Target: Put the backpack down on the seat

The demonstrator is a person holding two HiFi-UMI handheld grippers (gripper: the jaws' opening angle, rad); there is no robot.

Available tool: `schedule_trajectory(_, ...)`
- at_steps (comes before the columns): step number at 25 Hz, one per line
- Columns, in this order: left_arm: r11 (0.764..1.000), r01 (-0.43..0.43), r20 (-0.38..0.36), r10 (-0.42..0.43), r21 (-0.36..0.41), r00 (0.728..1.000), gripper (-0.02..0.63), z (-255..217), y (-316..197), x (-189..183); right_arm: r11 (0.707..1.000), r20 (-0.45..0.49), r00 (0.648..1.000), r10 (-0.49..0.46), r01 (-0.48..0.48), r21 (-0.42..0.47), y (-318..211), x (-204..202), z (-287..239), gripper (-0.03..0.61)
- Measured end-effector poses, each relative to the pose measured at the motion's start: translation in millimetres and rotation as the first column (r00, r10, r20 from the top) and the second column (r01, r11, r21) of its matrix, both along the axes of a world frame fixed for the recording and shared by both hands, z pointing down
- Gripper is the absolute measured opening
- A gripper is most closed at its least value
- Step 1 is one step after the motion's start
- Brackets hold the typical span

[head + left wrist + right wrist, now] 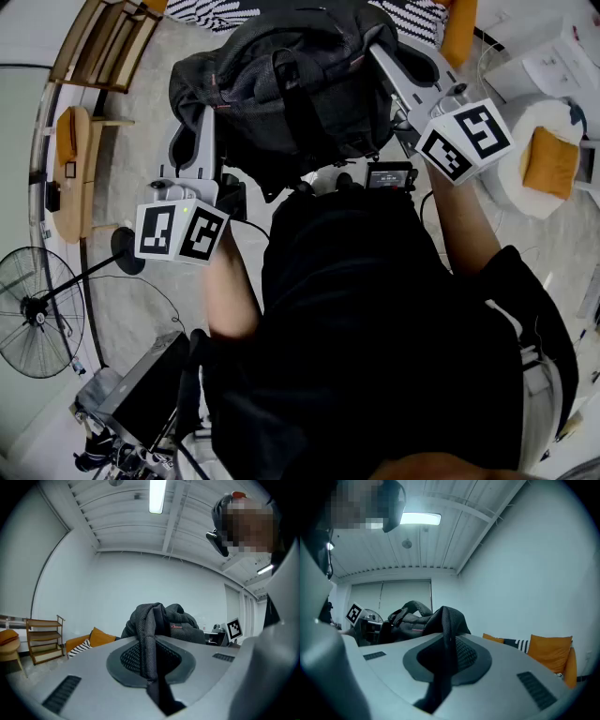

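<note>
Left gripper (204, 120) and right gripper (389, 66), head view — both clamp the backpack (291, 84), carried off the floor ahead of the person; set-down on the seat appears pending. Left gripper view — jaws pinch a mesh strap (146, 639); the red logo (177, 626) is illegible. Right gripper view: same grip, no readable writing.

A ceiling strip light (157, 496) glares overhead, the room evenly bright; fisheye edges bend and darken.
</note>
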State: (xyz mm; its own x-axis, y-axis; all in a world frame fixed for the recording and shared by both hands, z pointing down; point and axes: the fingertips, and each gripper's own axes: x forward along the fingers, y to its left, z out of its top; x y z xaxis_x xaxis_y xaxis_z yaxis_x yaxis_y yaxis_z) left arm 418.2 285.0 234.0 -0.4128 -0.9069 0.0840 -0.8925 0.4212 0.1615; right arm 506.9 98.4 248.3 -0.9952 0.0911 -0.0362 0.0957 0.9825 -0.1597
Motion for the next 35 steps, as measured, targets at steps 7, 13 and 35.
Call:
schedule_trajectory(7, 1.000, -0.002, 0.008, 0.002, 0.001, 1.000, 0.038, -2, 1, 2, 1.000, 0.005, 1.000, -0.006, 0.006, -0.002, 1, 0, 0, 0.048)
schedule_trajectory(13, 1.000, -0.007, 0.011, 0.007, 0.003, 1.000, 0.038, -5, 1, 3, 1.000, 0.012, 1.000, 0.004, -0.005, 0.005, 0, 1, -3, 0.048)
schedule_trajectory(35, 1.000, 0.016, -0.014, -0.016, -0.011, 1.000, 0.038, 19, -23, -21, 1.000, -0.020, 1.000, -0.009, 0.009, -0.011, -25, -23, 15, 0.048)
